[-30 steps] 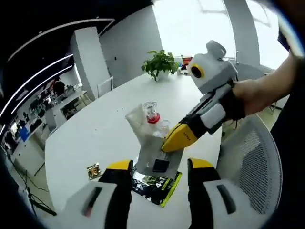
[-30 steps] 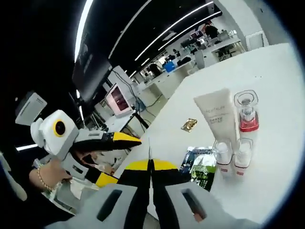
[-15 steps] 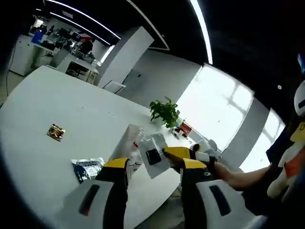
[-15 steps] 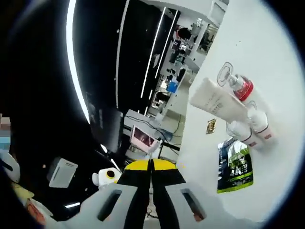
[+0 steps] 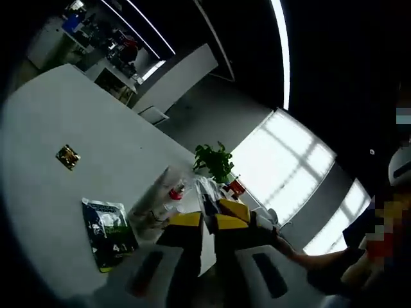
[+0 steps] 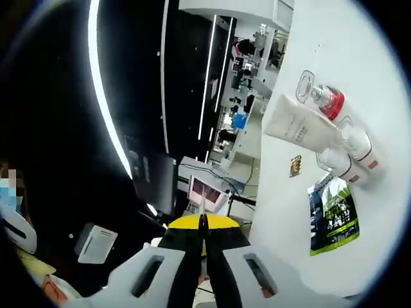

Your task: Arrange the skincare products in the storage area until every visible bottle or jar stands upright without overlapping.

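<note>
Right gripper [image 6: 202, 224]: my yellow-tipped jaws are pressed together on a thin pale sachet whose edge pokes up between the tips. It is lifted well away from the table, I judge to keep the sachet clear of the bottles.

Left gripper [image 5: 209, 221]: its yellow-tipped jaws stand narrow, almost meeting. The right gripper's yellow tips and a translucent sachet with a dark label [image 5: 209, 196] sit just beyond them, so I cannot tell whether mine touch the sachet.

Green and black foil sachet [image 6: 334, 215]: lying flat near the edge of the round white table [image 6: 334, 38], just beside the bottles.

Two small white bottles with red bands [image 6: 350, 157]: side by side, touching or nearly so. The view is rolled, so I read them as upright on the tabletop.

White squeeze tube [image 6: 295, 125]: standing on its cap just behind the small bottles, close against them.

Clear pump bottle with a red collar [image 6: 321, 96]: beside the tube, furthest of the group. The group looks gathered tight, I judge as the storage spot.

Small gold foil packet [image 5: 67, 156]: flat, apart from the group.

Potted green plant [image 5: 215, 160]: at the far rim.
</note>
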Tool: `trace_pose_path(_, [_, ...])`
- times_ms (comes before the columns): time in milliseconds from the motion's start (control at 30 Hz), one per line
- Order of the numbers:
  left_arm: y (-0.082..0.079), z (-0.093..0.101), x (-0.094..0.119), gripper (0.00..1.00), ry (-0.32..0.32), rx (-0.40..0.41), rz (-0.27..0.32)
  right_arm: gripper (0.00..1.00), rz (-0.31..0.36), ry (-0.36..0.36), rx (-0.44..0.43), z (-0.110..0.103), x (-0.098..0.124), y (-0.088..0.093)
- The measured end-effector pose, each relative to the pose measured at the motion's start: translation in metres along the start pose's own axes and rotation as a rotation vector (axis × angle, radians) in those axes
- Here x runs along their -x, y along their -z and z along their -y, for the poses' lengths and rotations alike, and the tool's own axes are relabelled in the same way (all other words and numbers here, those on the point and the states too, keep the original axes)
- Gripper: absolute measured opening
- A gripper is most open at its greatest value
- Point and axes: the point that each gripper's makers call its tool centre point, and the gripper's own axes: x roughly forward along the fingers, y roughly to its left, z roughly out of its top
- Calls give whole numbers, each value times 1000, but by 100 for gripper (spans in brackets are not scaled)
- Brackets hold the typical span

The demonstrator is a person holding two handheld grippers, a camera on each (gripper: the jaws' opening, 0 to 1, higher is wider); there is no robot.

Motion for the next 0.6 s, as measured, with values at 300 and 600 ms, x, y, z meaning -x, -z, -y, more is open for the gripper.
trace_pose_path(300, [-7,-2,8,0,43,89,-2,5,-42,-8,213,-5,-4,-1])
trace_pose_path(600, [3,9,15,0,70,118,-54,10,-104,-50,370,-17,-11,-14])
